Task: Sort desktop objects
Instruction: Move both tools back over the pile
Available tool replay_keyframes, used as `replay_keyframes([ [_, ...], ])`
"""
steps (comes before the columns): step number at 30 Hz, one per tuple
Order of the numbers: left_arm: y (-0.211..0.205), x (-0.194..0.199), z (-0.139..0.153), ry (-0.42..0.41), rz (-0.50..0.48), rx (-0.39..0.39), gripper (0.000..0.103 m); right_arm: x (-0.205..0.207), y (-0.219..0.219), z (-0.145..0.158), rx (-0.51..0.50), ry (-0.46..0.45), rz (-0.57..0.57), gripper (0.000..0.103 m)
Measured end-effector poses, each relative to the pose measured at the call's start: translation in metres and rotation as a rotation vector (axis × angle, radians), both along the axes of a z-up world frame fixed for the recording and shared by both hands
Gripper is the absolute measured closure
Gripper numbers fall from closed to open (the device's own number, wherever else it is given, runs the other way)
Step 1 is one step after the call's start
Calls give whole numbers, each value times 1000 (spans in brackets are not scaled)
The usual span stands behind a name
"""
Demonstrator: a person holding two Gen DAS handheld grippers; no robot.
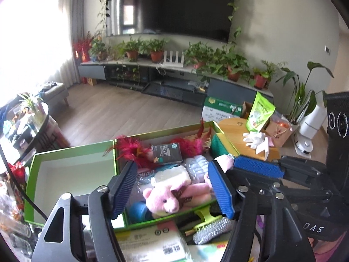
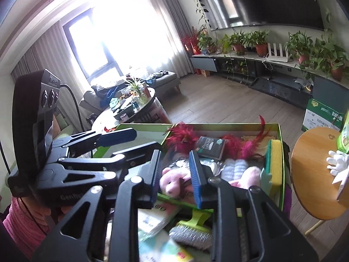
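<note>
Pink plush bear (image 1: pixel 164 197) lies in crowded green box (image 1: pixel 165 131); left hand-held gripper (image 1: pixel 172 188) wide open, right hand-held gripper (image 2: pixel 177 174) narrowly open, both empty. Risk: fingers snagging red feathers (image 1: pixel 133 150).

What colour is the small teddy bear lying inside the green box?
Pink. The teddy bear shows best in the left wrist view.

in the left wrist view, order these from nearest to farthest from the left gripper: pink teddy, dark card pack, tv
1. pink teddy: in the green box, directly between and below the left gripper fingers, which do not touch it.
2. dark card pack: deeper in the box, by the red feathers.
3. tv: on the far wall.
</note>
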State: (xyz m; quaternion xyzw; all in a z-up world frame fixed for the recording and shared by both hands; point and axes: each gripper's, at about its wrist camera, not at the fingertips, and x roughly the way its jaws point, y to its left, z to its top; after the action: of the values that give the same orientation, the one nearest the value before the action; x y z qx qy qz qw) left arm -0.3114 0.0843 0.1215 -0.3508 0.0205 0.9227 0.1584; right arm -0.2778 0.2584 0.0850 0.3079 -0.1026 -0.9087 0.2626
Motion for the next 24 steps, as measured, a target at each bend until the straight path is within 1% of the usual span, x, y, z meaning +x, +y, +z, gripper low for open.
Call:
replay_keyframes([
  [7, -6, 44, 8, 40, 7, 3, 34, 41, -11, 5, 22, 9, 24, 76],
  [17, -20, 107, 20, 120, -4, 17, 34, 98, -29, 19, 67, 58, 55, 76],
  [24, -32, 149, 20, 172, 14, 3, 34, 134, -44, 16, 87, 67, 85, 76],
])
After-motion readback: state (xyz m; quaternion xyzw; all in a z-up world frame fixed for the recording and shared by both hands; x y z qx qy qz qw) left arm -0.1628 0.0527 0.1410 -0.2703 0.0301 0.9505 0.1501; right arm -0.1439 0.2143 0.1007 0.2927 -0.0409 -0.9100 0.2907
